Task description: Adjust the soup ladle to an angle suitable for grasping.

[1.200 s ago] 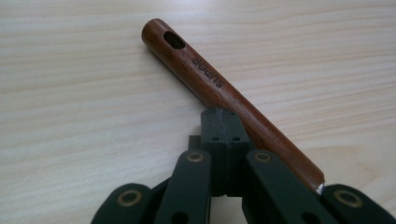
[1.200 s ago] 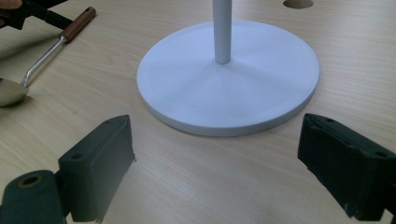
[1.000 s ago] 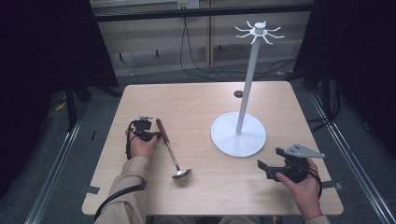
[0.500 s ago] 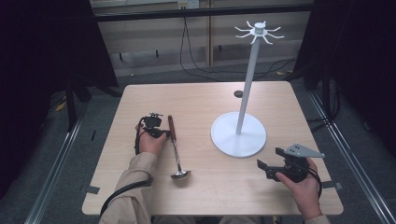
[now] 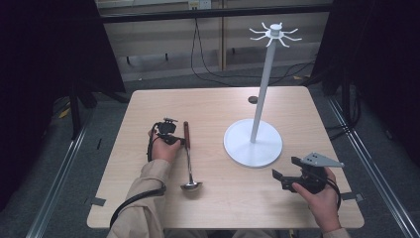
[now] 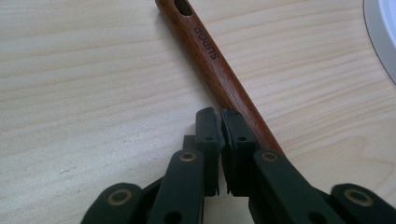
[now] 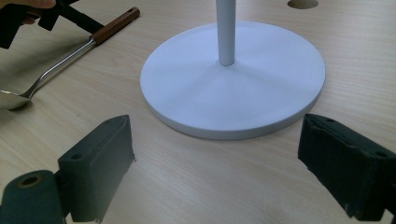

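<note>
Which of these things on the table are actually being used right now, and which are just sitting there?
In use:
- ladle, wooden handle beside the closed left gripper
- white hook stand, probably where it will hang

Lying about:
- right gripper, open, idle
- cables behind the table

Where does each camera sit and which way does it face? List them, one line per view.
High view: above the person's side, facing forward and down on the table; both forearms show.
Left gripper view: on the left gripper, along shut jaws beside the ladle.
Right gripper view: on the right gripper, open jaws facing the white stand.
All three share the ladle and stand.
</note>
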{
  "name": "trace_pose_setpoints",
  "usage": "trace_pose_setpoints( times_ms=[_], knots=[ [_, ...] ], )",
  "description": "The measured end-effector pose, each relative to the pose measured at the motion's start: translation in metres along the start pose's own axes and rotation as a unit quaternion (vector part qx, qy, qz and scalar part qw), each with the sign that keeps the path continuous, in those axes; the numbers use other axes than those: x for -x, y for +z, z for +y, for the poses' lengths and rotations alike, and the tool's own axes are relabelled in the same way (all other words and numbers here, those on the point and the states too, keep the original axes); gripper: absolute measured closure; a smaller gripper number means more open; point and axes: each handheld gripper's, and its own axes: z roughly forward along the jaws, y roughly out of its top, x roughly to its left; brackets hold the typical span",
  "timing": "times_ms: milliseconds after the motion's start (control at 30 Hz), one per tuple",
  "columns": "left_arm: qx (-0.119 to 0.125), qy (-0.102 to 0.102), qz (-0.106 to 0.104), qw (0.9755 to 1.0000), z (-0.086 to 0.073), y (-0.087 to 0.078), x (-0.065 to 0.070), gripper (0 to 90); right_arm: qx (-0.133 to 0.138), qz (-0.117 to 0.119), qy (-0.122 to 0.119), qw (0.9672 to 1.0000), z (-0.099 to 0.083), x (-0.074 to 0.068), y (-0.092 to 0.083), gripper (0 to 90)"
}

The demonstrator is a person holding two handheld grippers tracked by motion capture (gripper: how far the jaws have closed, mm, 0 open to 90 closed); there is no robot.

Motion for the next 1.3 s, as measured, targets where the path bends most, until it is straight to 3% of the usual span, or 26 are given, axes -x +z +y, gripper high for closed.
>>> trace_pose_setpoints(
  times_ms=[200,300,433,500,633,800,967,1000,1033,1067,1200,1300],
  knots=[
    [0.010,-0.023,0.006,0.9997,0.005,-0.011,0.005,74.3,0.003,0.001,0.006,1.0000,0.000,0.001,-0.001,10.0],
    [0.001,-0.040,0.007,0.9992,0.007,-0.019,0.009,67.9,0.005,-0.001,0.007,1.0000,0.001,0.001,-0.001,10.0],
    [-0.023,-0.038,0.012,0.9989,0.008,-0.021,0.013,61.1,0.005,0.000,0.006,1.0000,0.001,0.001,-0.002,10.0],
    [-0.043,-0.051,0.010,0.9977,0.007,-0.018,0.016,58.4,0.008,0.003,0.007,0.9999,0.002,0.000,-0.002,10.0],
    [-0.062,-0.058,0.006,0.9964,0.006,-0.010,0.020,57.0,0.009,0.004,0.006,0.9999,0.003,-0.002,-0.002,10.0],
    [-0.066,-0.064,0.007,0.9958,0.007,-0.003,0.025,55.6,0.011,0.003,0.006,0.9999,0.002,0.000,-0.003,10.0],
    [-0.095,-0.034,0.032,0.9944,0.015,0.001,0.036,56.3,0.009,0.004,0.006,0.9999,0.002,0.000,-0.002,10.0],
    [-0.103,-0.023,0.040,0.9936,0.017,0.003,0.039,56.3,0.009,0.004,0.006,0.9999,0.002,0.000,-0.002,10.0],
    [-0.121,-0.002,0.065,0.9905,0.020,0.004,0.044,60.5,0.009,0.002,0.004,1.0000,0.002,0.000,-0.001,10.0],
    [-0.121,-0.002,0.065,0.9905,0.020,0.004,0.044,64.4,0.009,0.002,0.004,1.0000,0.002,0.000,-0.001,10.0],
    [-0.132,-0.007,0.095,0.9866,0.022,0.007,0.054,66.9,0.004,0.004,0.004,1.0000,0.002,-0.001,-0.001,10.0],
    [-0.148,-0.012,0.092,0.9846,0.024,0.007,0.055,69.3,0.005,0.002,0.003,1.0000,0.002,0.000,-0.001,10.1]
  ],
)
